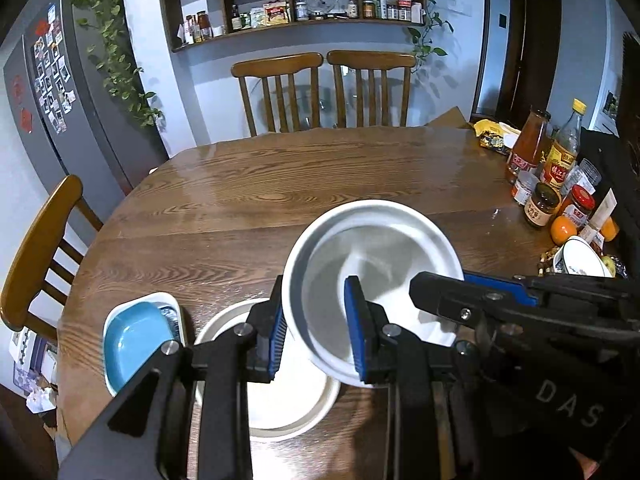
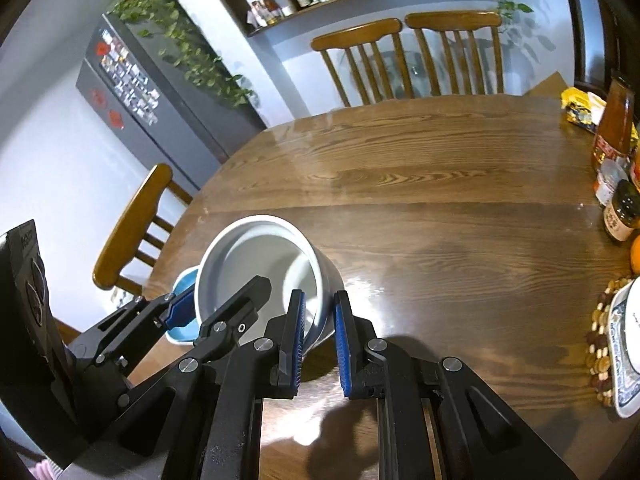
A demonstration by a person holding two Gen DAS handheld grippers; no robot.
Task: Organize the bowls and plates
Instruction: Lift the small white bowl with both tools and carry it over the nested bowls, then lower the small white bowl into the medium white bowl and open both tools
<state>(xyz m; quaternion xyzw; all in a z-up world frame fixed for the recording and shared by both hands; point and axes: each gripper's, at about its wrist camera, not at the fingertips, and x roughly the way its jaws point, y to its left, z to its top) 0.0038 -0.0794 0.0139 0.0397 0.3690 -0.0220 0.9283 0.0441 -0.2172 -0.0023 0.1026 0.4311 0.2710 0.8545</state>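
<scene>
A deep white bowl (image 1: 372, 256) hangs tilted over the wooden table (image 1: 280, 184), held from both sides. My left gripper (image 1: 316, 312) is shut on its left wall, one blue pad inside and one outside. My right gripper (image 1: 436, 296) reaches in from the right and clamps the opposite rim. In the right wrist view the same bowl (image 2: 260, 260) sits between the right gripper's (image 2: 319, 320) blue pads, with the left gripper (image 2: 180, 306) on its far side. Below lies a wider white bowl (image 1: 288, 404). Beside it a blue square dish (image 1: 136, 340) rests in a white square dish.
Sauce bottles and jars (image 1: 540, 168) crowd the table's right edge, along with oranges (image 1: 563, 230) and a patterned bowl (image 1: 580, 260). A patterned plate on a beaded trivet (image 2: 600, 344) lies at the right. Wooden chairs (image 1: 324, 92) stand at the far side and left.
</scene>
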